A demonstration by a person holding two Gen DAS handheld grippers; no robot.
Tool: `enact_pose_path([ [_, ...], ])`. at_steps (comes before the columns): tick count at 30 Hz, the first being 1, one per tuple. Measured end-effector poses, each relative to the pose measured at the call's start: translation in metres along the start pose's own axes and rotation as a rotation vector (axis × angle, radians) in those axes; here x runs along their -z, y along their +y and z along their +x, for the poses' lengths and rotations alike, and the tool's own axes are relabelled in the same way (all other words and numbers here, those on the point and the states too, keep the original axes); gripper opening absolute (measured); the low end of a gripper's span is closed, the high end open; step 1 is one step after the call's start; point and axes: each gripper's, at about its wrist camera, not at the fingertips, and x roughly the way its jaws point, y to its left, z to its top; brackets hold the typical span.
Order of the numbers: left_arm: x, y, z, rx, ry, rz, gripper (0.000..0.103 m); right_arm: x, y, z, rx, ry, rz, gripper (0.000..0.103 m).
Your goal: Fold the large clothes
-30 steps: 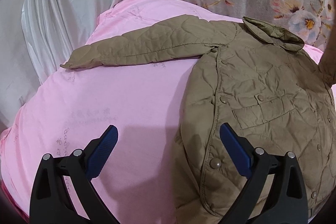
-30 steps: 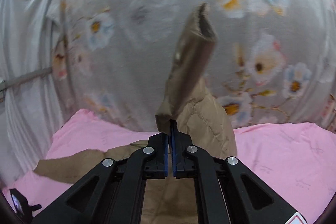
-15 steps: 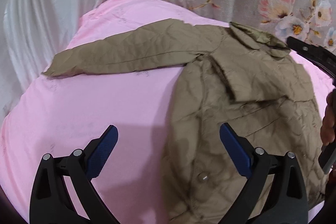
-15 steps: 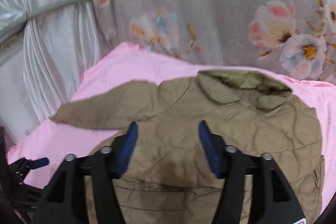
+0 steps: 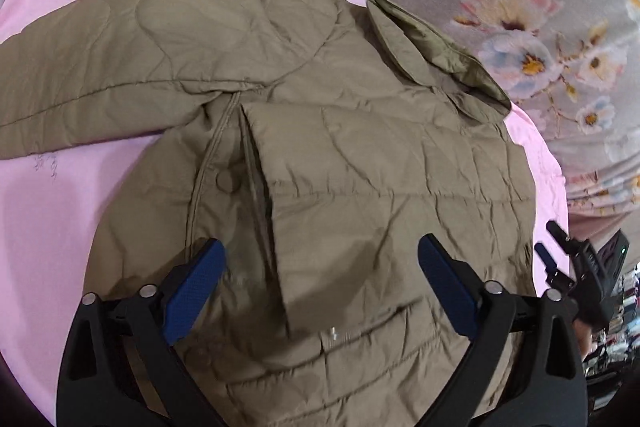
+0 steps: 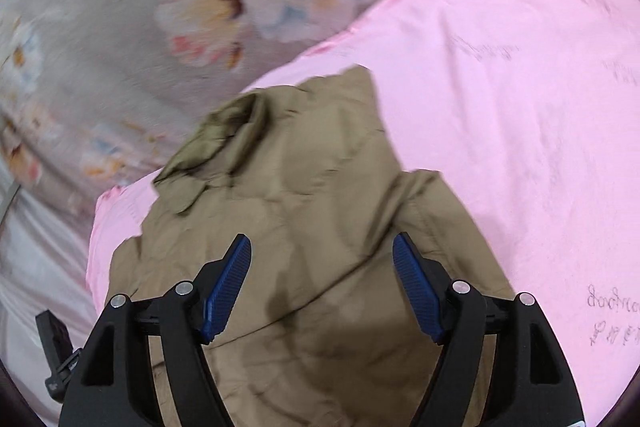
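An olive quilted jacket (image 5: 360,187) lies on a pink sheet (image 5: 60,227). Its right sleeve (image 5: 380,167) is folded over the front; its left sleeve (image 5: 120,47) stretches out to the left. The collar (image 5: 432,43) points to the far side. My left gripper (image 5: 320,287) is open and empty, just above the jacket's lower front. My right gripper (image 6: 322,287) is open and empty above the jacket (image 6: 300,207), near its right side; it also shows at the right edge of the left wrist view (image 5: 560,259).
A grey floral curtain (image 5: 520,7) hangs behind the bed and shows in the right wrist view (image 6: 200,7) too. The pink sheet (image 6: 520,107) spreads to the right of the jacket. White fabric (image 6: 32,267) hangs at the far left.
My right gripper let go of the right sleeve, which now lies folded over the jacket front, and swung to the right. My left gripper moved forward over the jacket.
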Motion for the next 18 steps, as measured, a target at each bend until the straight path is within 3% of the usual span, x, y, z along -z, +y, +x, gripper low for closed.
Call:
enact_pose_path([
  [1,-0.004,-0.005,0.002,-0.019,-0.010,0.017,0.067,-0.002,-0.006,0.009,0.002,0.013,0.017,0.068],
  [2,-0.006,-0.008,0.003,-0.032,-0.006,0.030,0.040,-0.005,-0.010,0.016,0.002,0.024,0.028,0.063],
  [3,-0.011,-0.013,0.004,-0.069,-0.010,0.042,0.019,-0.007,-0.012,0.024,0.001,0.034,0.038,0.048],
  [4,-0.015,-0.016,0.003,-0.071,-0.018,0.052,0.011,-0.010,-0.013,0.033,-0.003,0.046,0.047,0.025],
  [5,-0.020,-0.019,0.002,-0.061,-0.028,0.069,0.006,-0.013,-0.013,0.036,0.001,0.046,0.050,0.016],
  [7,-0.035,-0.032,-0.012,-0.049,-0.100,0.115,0.003,-0.020,-0.006,0.028,-0.038,-0.023,0.040,0.007],
  [9,-0.045,-0.044,-0.029,-0.055,-0.185,0.164,0.003,-0.024,0.009,0.007,-0.080,-0.132,-0.009,0.007],
  [11,-0.050,-0.049,-0.035,-0.071,-0.243,0.199,0.003,-0.027,0.018,-0.001,-0.070,-0.183,-0.054,0.007],
  [18,-0.026,-0.022,0.051,-0.264,-0.173,0.286,0.005,-0.013,0.003,0.053,0.085,-0.020,-0.114,0.006],
])
